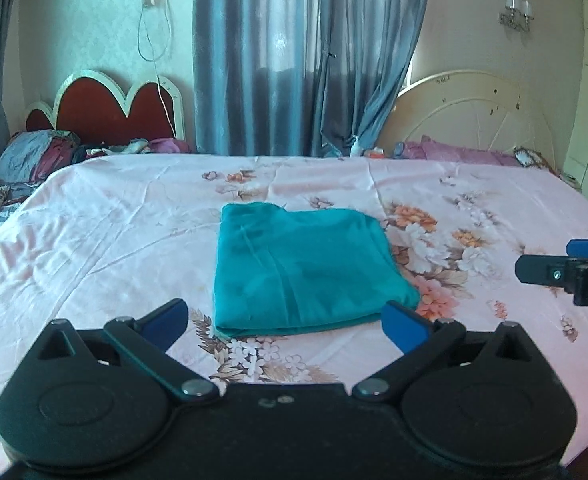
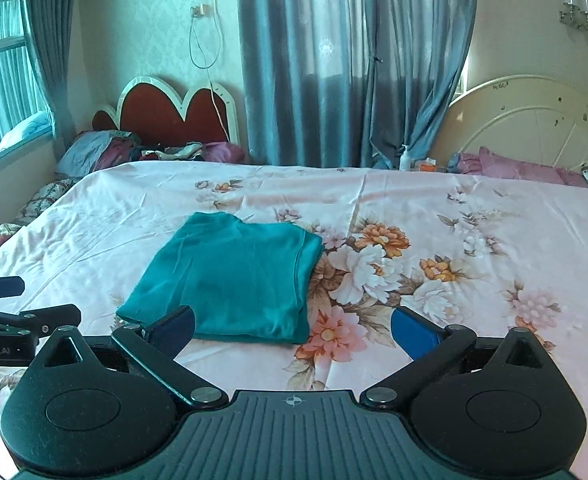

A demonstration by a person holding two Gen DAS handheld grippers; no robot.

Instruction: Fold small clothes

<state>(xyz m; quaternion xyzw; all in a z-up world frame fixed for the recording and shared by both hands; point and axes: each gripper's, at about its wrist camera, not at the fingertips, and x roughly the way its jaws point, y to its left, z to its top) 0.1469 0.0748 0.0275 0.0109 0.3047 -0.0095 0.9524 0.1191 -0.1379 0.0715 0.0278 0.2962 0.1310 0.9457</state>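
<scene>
Floral pink bedsheet fills the left wrist view; a teal garment lies mid-bed, already folded into a neat rectangle, long axis running away from the camera. Left gripper is spread wide, holding nothing.

Right wrist view: garment sits left of centre, its folded edge nearest; little seems left. Right gripper gapes empty.

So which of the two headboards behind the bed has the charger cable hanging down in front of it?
The red scalloped headboard on the left; a white cable hangs down across it. The cream headboard on the right has none.
</scene>
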